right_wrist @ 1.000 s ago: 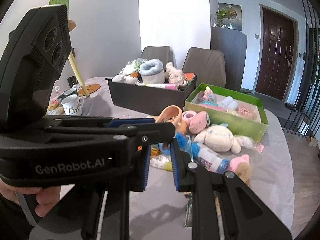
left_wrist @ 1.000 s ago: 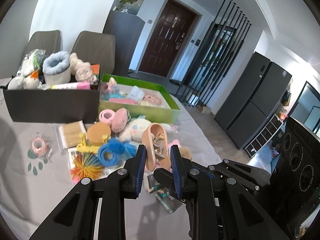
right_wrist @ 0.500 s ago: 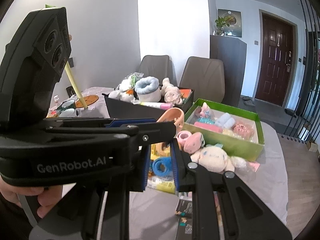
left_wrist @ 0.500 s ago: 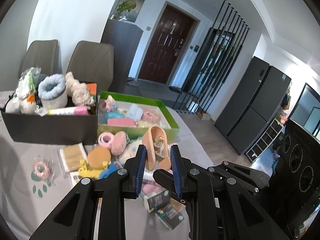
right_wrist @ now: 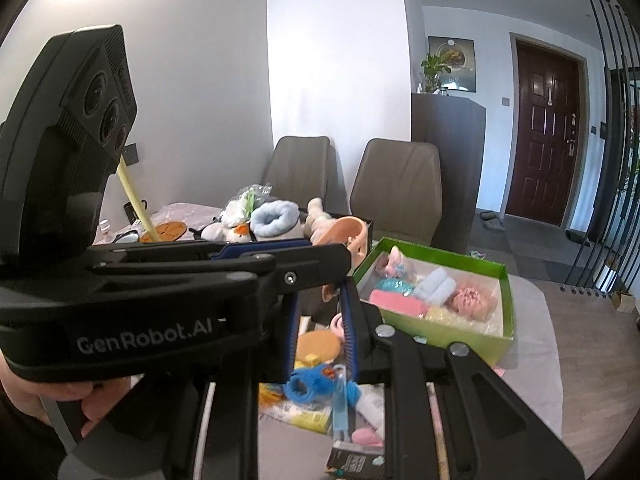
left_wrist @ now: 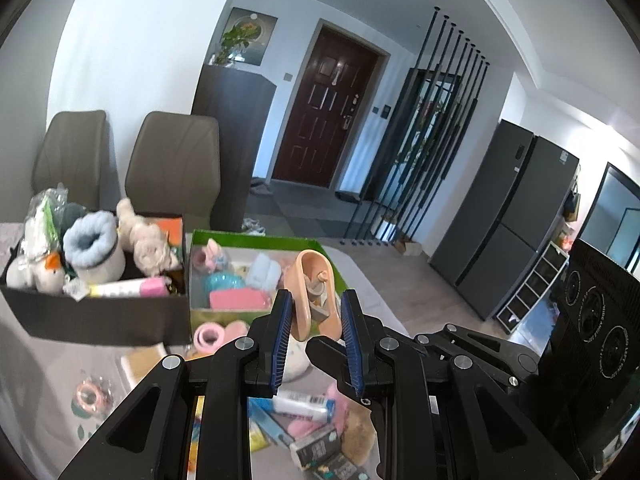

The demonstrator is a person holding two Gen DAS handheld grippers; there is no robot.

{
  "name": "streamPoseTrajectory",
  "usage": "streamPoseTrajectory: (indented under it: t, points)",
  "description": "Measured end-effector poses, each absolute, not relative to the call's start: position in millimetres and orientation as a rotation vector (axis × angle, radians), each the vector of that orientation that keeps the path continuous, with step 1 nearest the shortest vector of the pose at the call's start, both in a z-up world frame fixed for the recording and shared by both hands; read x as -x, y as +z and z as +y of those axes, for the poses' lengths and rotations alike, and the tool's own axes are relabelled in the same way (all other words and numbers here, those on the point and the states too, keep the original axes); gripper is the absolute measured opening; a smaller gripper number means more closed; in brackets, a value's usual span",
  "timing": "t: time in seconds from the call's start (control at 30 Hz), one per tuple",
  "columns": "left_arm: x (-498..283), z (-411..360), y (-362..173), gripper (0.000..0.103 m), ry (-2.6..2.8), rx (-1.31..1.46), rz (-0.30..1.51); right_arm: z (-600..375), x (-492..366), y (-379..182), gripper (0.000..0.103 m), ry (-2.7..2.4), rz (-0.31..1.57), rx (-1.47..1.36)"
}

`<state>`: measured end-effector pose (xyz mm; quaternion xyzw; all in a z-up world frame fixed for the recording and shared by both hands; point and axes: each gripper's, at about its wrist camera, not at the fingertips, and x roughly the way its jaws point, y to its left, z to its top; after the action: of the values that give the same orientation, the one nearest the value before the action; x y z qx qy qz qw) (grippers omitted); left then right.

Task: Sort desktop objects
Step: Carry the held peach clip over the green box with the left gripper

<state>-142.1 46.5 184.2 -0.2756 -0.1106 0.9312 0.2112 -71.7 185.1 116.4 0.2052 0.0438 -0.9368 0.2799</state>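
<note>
While left claw (left_wrist: 314,316) grips peach shoe (left_wrist: 314,294), green box (left_wrist: 256,242) beyond

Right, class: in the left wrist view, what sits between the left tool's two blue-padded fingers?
A peach-coloured plastic clip-like item, held above the green box; the left tool grips it, as the left wrist view shows.

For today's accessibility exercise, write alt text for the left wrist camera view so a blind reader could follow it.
The left gripper holds a peach plastic clip in its jaws, raised above a cluttered table. Behind it sit a green box of pastel items and a black box of plush toys.
</note>
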Motion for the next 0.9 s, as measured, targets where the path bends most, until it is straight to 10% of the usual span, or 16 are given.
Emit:
streamPoseTrajectory:
  t: [0.9]
  points:
    - [232, 71, 215, 0.025, 2.6, 0.678, -0.243, 209, 146, 144, 0.02, -2.553, 0.086, -0.447]
